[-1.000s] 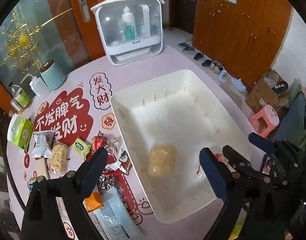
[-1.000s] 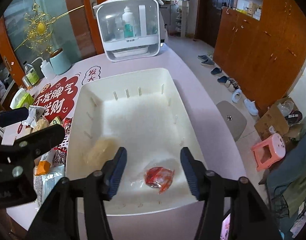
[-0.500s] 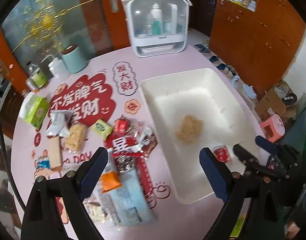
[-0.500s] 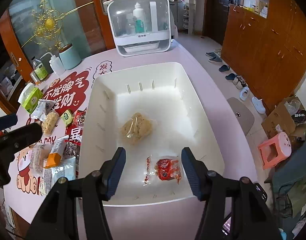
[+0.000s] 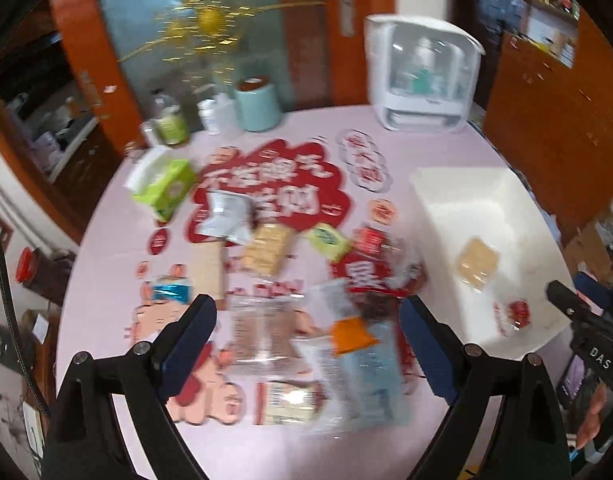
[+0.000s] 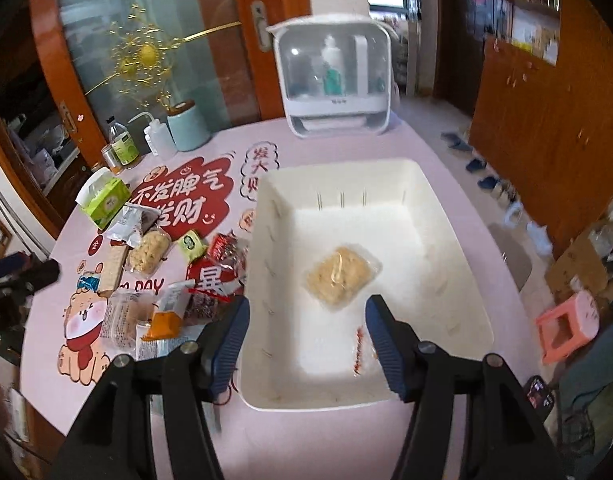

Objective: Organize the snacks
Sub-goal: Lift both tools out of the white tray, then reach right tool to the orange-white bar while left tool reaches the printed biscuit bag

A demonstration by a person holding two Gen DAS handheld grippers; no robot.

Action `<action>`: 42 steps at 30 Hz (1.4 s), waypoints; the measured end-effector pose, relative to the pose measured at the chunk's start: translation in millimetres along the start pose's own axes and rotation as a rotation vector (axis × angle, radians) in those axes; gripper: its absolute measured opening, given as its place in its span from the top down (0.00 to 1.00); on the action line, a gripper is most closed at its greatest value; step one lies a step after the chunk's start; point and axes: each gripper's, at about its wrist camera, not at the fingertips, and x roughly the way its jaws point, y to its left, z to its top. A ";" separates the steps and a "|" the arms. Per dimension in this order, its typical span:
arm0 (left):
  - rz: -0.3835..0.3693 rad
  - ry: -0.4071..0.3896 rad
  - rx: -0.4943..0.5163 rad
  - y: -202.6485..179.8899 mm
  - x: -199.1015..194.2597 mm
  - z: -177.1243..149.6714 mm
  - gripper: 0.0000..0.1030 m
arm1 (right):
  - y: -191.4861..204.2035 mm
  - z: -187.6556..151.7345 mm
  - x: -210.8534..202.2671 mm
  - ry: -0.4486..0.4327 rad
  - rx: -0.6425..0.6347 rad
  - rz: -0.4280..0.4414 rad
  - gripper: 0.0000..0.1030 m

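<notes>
A white bin [image 6: 458, 248] stands on the pink table; it also shows in the left wrist view [image 5: 486, 184]. In it lie a beige cracker pack [image 6: 340, 274] and a small red snack pack [image 5: 514, 312], mostly hidden behind my right finger in the right wrist view. Several snack packs lie left of the bin, among them an orange pack [image 5: 352, 334], a clear biscuit pack [image 5: 266, 330] and a green pack [image 6: 192, 245]. My left gripper [image 5: 306, 344] is open and empty above this pile. My right gripper [image 6: 306, 336] is open and empty above the bin's near end.
A white storage case [image 6: 334, 80] stands at the table's far edge. A mint canister [image 6: 186, 124], bottles [image 6: 122, 146] and a green tissue box [image 6: 106, 200] stand at the far left. A pink stool [image 6: 570, 330] and shoes are on the floor at the right.
My left gripper has swung left from over the bin to over the snack pile. My right gripper has drawn back and up a little. Both stay open.
</notes>
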 end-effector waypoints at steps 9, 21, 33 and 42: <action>0.006 -0.016 -0.040 96.7 7.4 -8.5 0.10 | 59.1 4.5 -33.5 -0.119 -0.004 -0.038 0.41; -0.115 0.032 -0.013 162.2 63.9 -22.5 0.10 | 138.0 -10.1 -9.1 0.036 0.064 -0.040 0.41; -0.216 0.141 0.009 152.6 117.7 -29.7 0.10 | 170.0 -16.2 24.8 0.163 -0.001 -0.059 0.41; -0.224 0.286 -0.001 105.9 174.2 -41.1 0.10 | 175.3 4.3 95.4 0.266 -0.085 -0.014 0.41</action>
